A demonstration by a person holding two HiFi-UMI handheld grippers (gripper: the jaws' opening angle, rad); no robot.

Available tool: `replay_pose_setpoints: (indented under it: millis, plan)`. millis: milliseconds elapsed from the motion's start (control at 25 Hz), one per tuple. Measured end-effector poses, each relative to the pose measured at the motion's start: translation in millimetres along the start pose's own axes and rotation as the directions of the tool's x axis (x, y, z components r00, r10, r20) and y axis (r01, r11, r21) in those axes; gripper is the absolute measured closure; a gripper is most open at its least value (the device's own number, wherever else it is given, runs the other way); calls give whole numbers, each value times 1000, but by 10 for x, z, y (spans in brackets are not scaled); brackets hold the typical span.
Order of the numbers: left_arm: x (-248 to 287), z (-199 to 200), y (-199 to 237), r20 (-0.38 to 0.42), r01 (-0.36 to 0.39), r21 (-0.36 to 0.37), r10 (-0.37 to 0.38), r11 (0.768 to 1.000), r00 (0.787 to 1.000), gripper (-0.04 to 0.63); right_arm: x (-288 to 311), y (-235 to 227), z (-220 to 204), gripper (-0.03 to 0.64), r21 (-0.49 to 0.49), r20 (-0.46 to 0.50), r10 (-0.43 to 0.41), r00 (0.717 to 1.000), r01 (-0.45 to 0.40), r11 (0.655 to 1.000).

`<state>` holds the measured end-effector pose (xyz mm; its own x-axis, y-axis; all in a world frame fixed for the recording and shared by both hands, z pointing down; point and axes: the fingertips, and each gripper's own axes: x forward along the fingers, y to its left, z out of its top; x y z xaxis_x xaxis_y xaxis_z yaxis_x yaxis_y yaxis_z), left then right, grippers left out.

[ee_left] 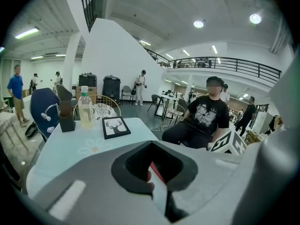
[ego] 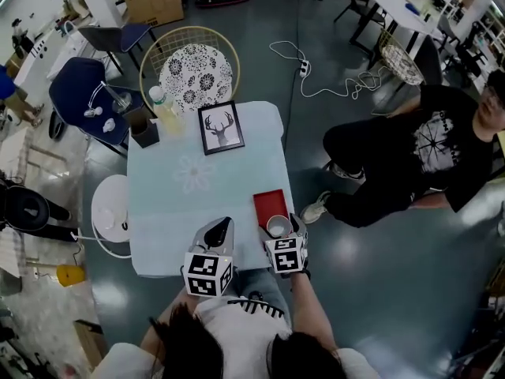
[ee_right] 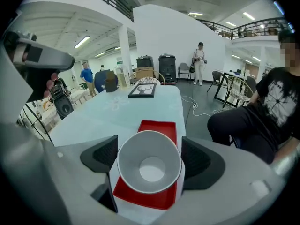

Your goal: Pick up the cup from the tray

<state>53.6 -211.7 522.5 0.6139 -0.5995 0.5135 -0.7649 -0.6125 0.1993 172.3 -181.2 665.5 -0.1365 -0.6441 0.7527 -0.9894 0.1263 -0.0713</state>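
A white cup (ego: 278, 226) stands upright on a red tray (ego: 268, 200) at the near right of the light blue table (ego: 197, 204). My right gripper (ego: 281, 230) reaches down around it with its jaws wide. In the right gripper view the cup (ee_right: 150, 165) fills the gap between the two dark pads (ee_right: 101, 157), its rim close to both, and it rests on the tray (ee_right: 158, 125); this gripper (ee_right: 149, 162) is open. My left gripper (ego: 220, 229) hovers over the table's near edge, left of the tray. Its jaws (ee_left: 154, 170) are shut with nothing in them.
A framed deer picture (ego: 220, 127), a drink bottle (ego: 163, 107) and a dark holder box (ego: 144, 129) stand at the table's far side. A person in black (ego: 410, 156) sits right of the table. A wicker chair (ego: 189, 65) stands behind it, and a white stool (ego: 109, 208) is at its left.
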Motion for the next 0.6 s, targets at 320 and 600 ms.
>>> replay_pose_setpoints:
  millis: [320, 600]
  plan:
    - [150, 67, 114, -6, -34, -18, 34, 999, 999, 595, 223, -10, -105, 197, -43, -104, 18, 994, -22, 999]
    - [193, 69, 239, -10, -75, -44, 74, 996, 997, 594, 156, 29, 117, 241, -75, -84, 29, 996, -35, 997]
